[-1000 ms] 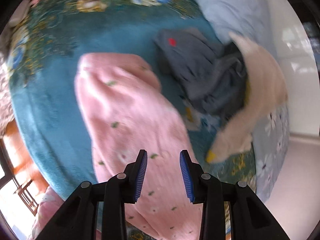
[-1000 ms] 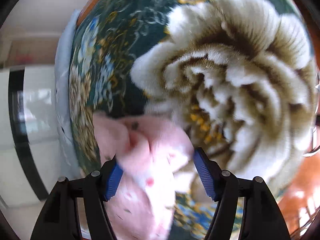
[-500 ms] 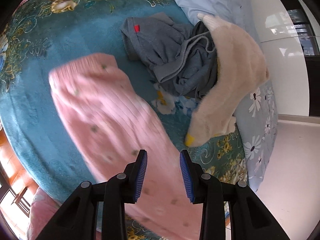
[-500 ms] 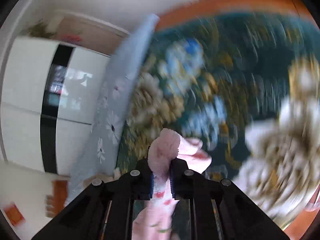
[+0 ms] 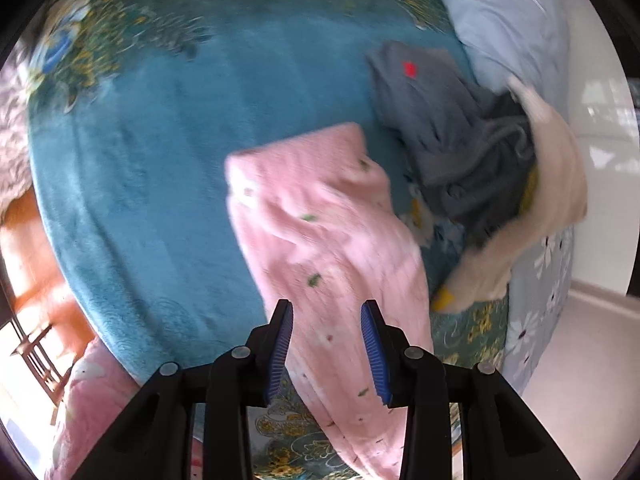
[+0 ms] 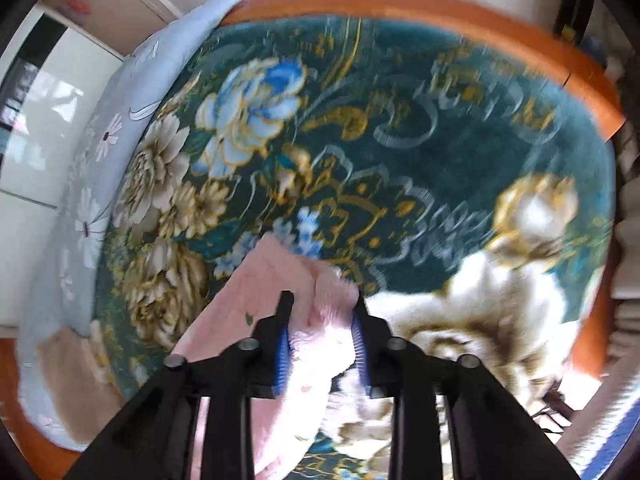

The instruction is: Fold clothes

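Right fingers: the right gripper (image 6: 320,340) has its blue pads partly parted, with a bunched fold of the pink garment (image 6: 280,320) filling the gap between them. The cloth touches both pads, so it appears held, though not tightly pinched.
Left fingers: the left gripper (image 5: 327,350) stands wide apart and holds nothing. The pink garment (image 5: 320,240) passes below the gap; whether the pads touch it cannot be told.
Garment position: in the left wrist view it runs from centre frame down to the lower edge, lying on the teal floral blanket (image 5: 160,140) of the bed. Its far end is a squared edge at centre frame, with a ridge across it.
Handling, judged: plush, soft and light. It will sag and bunch where gripped and carries no stiffness of its own. The pile looks grippy rather than slippery, and not fragile.
Where to hold, judged: at hems or corners, one per gripper, so that the cloth hangs flat. A mid-panel pinch only gathers wrinkles.
Neighbouring items: a grey garment (image 5: 448,128) and a cream garment (image 5: 540,200) lie heaped at right of frame, just beside the pink one, with a pale blue pillow (image 5: 512,20) in the upper right.
Image quality: both views are motion-blurred.
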Tool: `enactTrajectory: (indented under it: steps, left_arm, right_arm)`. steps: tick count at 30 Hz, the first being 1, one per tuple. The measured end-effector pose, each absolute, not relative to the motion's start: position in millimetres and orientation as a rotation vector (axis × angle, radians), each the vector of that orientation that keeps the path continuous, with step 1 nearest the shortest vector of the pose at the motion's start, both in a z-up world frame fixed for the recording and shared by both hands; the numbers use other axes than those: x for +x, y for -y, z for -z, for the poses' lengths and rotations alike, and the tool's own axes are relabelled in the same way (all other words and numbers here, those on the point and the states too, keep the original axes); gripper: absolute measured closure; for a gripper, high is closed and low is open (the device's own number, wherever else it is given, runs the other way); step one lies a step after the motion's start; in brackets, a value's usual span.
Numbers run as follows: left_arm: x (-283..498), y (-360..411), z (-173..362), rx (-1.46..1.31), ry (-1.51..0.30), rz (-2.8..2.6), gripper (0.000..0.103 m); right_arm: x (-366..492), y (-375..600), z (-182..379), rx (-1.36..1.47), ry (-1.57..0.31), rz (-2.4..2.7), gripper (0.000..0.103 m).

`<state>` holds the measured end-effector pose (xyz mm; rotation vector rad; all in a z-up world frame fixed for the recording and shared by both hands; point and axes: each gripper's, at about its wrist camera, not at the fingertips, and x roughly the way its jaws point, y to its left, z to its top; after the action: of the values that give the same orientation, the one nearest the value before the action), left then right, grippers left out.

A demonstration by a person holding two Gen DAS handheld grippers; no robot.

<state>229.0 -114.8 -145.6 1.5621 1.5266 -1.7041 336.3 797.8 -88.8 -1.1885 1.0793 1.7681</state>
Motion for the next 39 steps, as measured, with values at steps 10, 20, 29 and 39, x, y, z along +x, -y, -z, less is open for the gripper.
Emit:
enactTrajectory:
  steps: [10, 20, 29, 39]
  left_arm:
    - [233, 167, 202, 1.545, -1.553, 1.671, 0.051]
    - [212, 173, 256, 1.663, -1.591, 1.803, 0.040]
    - [187, 166, 217, 1.703, -1.576, 2.122, 0.088]
    - [162, 175, 184, 1.641, -1.647, 2.366, 0.089]
  right_arm:
    - [302, -628, 61, -1.392, -1.229, -1.894, 0.067]
    - [198, -413, 61, -1.909, -0.946, -2.064, 0.059]
    - [158, -347, 45, -2.041, -0.746, -2.083, 0.058]
    - [150, -315, 36, -2.065, -0.691, -2.080, 0.058]
